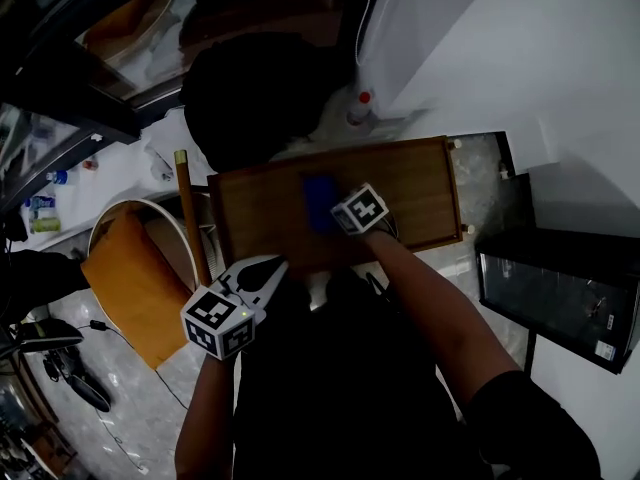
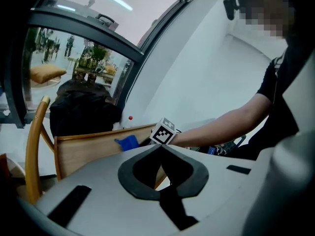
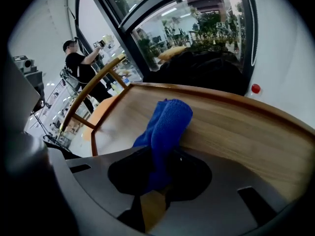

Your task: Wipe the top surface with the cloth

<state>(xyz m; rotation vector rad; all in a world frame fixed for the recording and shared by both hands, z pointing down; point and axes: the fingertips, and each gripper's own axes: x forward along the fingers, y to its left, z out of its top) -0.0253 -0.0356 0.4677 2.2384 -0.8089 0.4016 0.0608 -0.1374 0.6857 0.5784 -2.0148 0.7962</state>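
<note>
Chair (image 1: 130,278) sits just beside the wooden top's (image 1: 420,183) left edge, and a black bag (image 1: 250,98) crowds the far-left edge. A long leftward stroke could run off & bump either. Left gripper (image 1: 265,271) hangs off the near edge, jaws pressed together w/ nothing btwn them. Blue cloth (image 1: 320,200) lies mid-top, bunched, pinched by the right gripper (image 1: 338,213). The grip is thin, so drag may pull the cloth free. Most open wood is to the right.

Head view looks steeply down; all three views share the wooden top (image 1: 420,193)
</note>
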